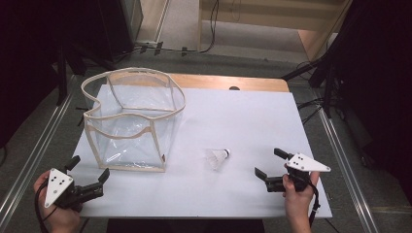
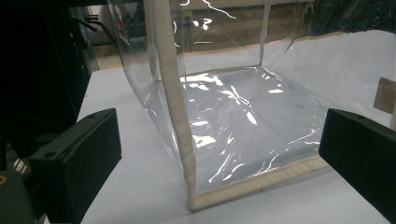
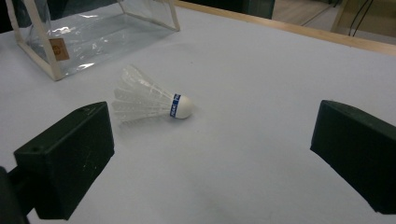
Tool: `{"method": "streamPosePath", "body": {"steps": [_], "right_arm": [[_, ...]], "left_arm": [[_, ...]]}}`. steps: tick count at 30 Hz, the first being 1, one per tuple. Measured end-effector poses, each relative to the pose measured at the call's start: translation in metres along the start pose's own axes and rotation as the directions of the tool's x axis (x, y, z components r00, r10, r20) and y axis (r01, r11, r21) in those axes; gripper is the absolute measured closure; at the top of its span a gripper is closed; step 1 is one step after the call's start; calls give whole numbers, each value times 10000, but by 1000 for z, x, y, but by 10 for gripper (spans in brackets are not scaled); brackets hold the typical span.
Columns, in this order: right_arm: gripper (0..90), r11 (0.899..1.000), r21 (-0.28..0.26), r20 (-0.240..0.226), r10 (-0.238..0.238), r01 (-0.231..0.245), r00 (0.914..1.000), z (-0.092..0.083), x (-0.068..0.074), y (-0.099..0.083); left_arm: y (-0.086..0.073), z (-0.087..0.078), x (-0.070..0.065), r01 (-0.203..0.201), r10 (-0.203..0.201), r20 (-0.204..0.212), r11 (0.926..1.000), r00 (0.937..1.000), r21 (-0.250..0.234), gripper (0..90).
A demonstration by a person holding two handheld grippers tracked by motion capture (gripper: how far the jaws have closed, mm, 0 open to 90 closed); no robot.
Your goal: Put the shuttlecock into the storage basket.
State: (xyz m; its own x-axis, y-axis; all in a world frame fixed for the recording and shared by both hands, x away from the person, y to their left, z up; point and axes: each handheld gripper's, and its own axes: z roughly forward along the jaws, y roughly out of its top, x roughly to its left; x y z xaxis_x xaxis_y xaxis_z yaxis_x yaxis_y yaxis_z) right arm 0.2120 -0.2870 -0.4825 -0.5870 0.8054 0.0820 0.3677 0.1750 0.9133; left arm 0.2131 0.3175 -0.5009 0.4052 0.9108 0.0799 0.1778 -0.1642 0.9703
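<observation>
The shuttlecock (image 1: 218,158) lies on its side, cork toward the table's far right; both grippers (image 1: 270,166) (image 1: 88,174) gape wide, empty

One shuttlecock (image 1: 219,157) and one clear plastic bag (image 1: 131,121) sit on the one counter (image 1: 243,116); two claws are in view.

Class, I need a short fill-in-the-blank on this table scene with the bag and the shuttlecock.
1. The shuttlecock lies on its ____ on the white table.
2. The clear bag stands nearer the ____ claw.
3. The right claw is ____, gripping nothing.

Missing words: side; left; open
</observation>
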Motion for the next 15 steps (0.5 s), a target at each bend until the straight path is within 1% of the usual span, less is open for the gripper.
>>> {"method": "streamPosePath", "body": {"steps": [3, 6, 10, 11, 13, 14, 15], "right_arm": [[0, 9999, 73, -36, -96, 96, 9999, 1, 2, 3], [0, 9996, 188, -195, -222, 225, 9996, 4, 5, 6], [0, 9995, 259, -293, -188, 195, 9994, 7, 7, 8], [0, 9991, 330, -405, -271, 284, 9988, 9, 9, 9], [8, 9986, 399, -429, -330, 348, 9985, 11, 10, 10], [72, 9975, 508, -548, -470, 498, 9974, 14, 13, 11], [72, 9975, 508, -548, -470, 498, 9974, 14, 13, 11]], "left_arm": [[0, 0, 0, -15, 15, -3, 10000, 10000, -25, 0], [0, -1, 0, 0, 0, -7, 10000, 10000, -33, 0], [0, -1, -1, -44, 44, -3, 10000, 10000, -26, 0], [0, -1, -1, -62, 62, 5, 10000, 10000, -23, 0], [0, -1, -1, -56, 56, -7, 10000, 10000, -33, 0], [0, -1, -1, -48, 48, -8, 10000, 10000, -49, 0], [0, -1, -1, -71, 71, -16, 9999, 10000, -73, 0]]}}
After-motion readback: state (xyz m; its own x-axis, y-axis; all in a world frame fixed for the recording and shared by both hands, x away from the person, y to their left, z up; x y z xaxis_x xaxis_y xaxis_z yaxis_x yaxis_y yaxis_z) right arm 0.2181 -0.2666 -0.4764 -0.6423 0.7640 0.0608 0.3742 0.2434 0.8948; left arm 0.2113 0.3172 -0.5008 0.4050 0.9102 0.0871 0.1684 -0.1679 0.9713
